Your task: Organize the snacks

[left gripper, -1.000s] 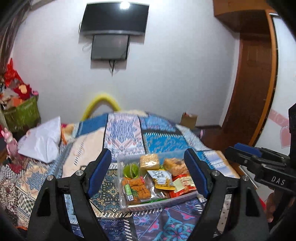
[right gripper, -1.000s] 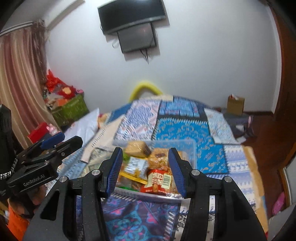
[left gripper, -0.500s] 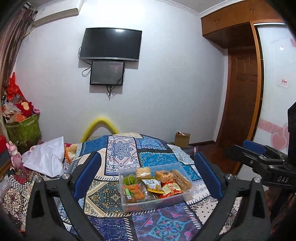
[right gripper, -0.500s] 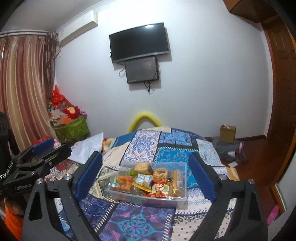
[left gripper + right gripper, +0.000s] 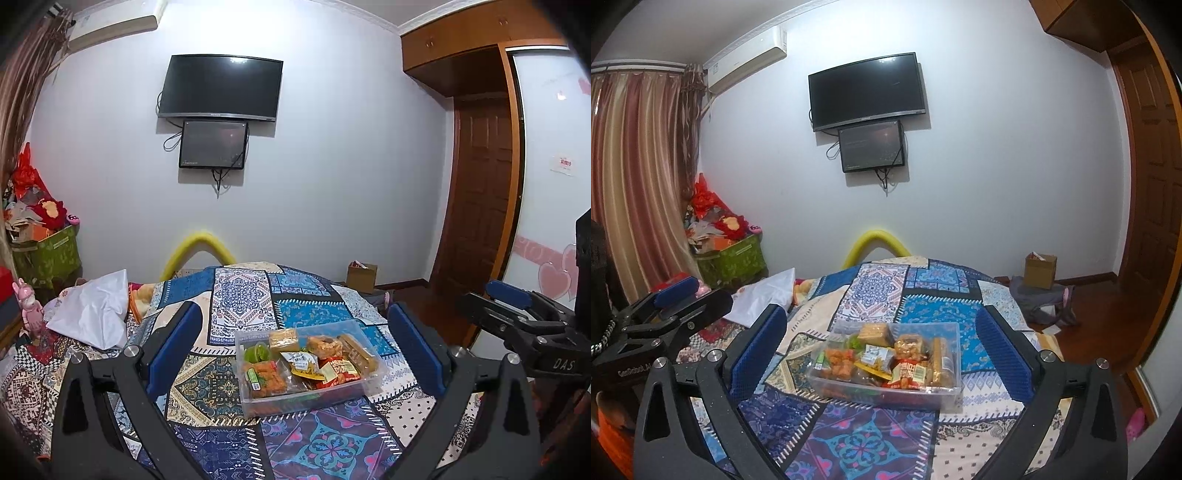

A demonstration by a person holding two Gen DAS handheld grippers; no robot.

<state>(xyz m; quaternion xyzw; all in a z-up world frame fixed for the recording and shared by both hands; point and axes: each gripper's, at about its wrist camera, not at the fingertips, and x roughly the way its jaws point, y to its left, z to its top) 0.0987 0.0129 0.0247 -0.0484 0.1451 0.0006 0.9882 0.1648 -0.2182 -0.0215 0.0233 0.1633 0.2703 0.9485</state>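
Patchwork bedspread (image 5: 240,306); snack box (image 5: 364,387) contents overlapping, labels unreadable

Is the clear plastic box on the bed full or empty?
Full: the clear plastic box holds snack packets packed side by side, with no lid on top.

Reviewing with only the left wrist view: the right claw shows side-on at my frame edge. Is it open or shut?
Observer: Open. In the right wrist view, the right claw has its blue pads wide apart with nothing between them.
Operator: Is it touching the snack box?
Observer: No. The clear plastic snack box sits on the patchwork quilt, apart from both pads.
Operator: Anything on the floor by the cardboard box?
Observer: A grey clothing heap lies against the small cardboard box.
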